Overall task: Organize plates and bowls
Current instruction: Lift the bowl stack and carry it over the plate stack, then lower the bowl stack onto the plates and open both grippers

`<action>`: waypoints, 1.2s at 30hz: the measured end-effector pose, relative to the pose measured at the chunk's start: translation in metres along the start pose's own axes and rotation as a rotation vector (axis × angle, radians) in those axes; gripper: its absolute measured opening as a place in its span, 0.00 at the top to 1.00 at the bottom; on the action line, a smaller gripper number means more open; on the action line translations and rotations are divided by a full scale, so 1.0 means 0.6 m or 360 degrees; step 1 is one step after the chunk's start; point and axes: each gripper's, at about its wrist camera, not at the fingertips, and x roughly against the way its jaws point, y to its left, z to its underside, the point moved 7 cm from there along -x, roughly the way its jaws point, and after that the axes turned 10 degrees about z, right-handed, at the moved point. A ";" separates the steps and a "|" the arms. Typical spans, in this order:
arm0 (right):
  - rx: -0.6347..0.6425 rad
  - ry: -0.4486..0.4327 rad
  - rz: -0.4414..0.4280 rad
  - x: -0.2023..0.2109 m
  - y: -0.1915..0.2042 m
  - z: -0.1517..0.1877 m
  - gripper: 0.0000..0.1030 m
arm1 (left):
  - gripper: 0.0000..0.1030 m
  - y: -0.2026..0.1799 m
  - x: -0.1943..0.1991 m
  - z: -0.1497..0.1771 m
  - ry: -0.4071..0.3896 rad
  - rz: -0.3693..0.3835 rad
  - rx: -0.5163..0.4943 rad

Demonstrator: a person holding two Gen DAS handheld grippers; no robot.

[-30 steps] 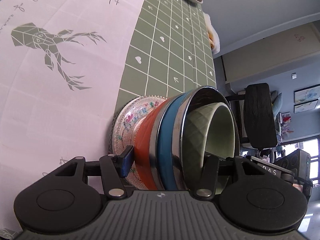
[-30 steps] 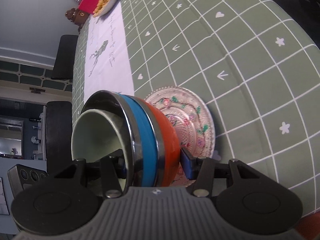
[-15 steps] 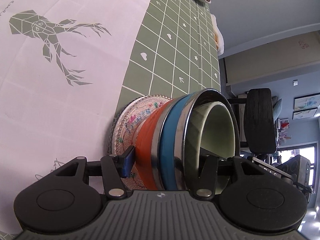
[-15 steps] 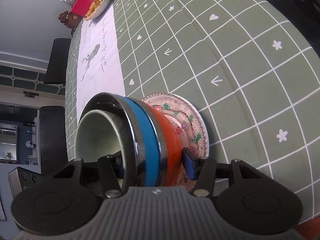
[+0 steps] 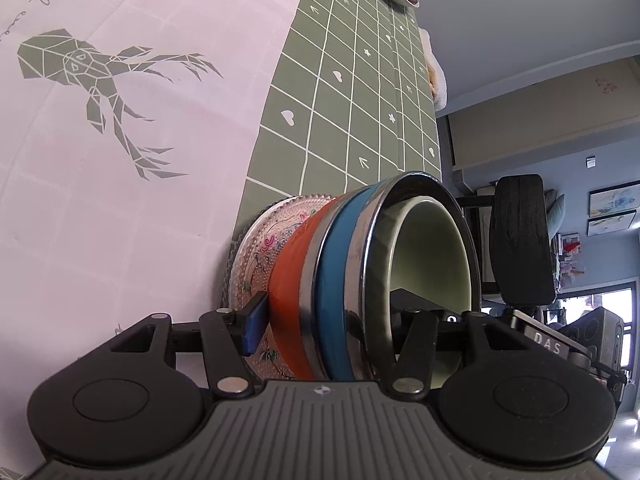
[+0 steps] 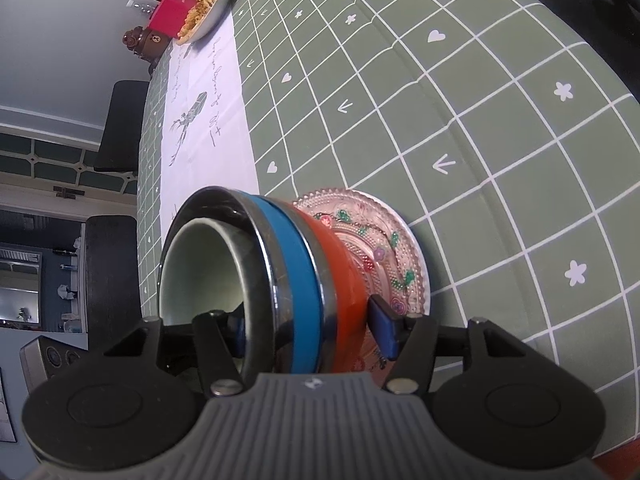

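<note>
The stack of bowls (image 5: 352, 280) is seen straight ahead of both grippers, standing on a patterned glass plate (image 5: 256, 248) on the green checked tablecloth (image 5: 352, 92); because the cameras are rolled, the stack's axis appears to run sideways across each view, with the mouths toward the right in the left wrist view and toward the left in the right wrist view. From base to mouth, an orange bowl (image 5: 288, 280), a blue bowl (image 5: 334, 280), a steel bowl (image 5: 376, 264) and a pale green bowl (image 5: 432, 260) are nested. The near part of the stack is cut off behind each gripper's body. The left gripper (image 5: 332, 328) straddles the stack, its blue pad (image 5: 254, 326) lying just beside the orange bowl, its other finger reaching inside the green bowl; its jaws are opening, and contact cannot be made out. The right gripper (image 6: 312, 328) straddles it likewise, its blue pad (image 6: 382, 326) standing slightly apart from the orange bowl, jaws opening. Farther off, a white runner (image 5: 120, 120) with a deer print is seen, and beyond it a dish of food (image 6: 208, 4).
</note>
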 end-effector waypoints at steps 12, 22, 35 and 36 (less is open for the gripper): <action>0.0061 -0.0080 -0.0020 0.019 0.008 0.002 0.16 | 0.15 -0.017 0.037 -0.004 -0.0136 -0.0059 -0.0175; 0.0465 -0.0638 0.0157 0.099 0.054 0.024 0.16 | 0.15 -0.063 0.134 0.018 -0.0528 -0.0177 -0.0579; 0.0571 -0.1273 -0.0016 0.210 0.043 0.142 0.16 | 0.16 -0.155 0.208 0.122 -0.0976 -0.0156 -0.1277; 0.0587 -0.1316 -0.0011 0.219 0.046 0.156 0.16 | 0.16 -0.159 0.210 0.136 -0.1009 -0.0175 -0.1338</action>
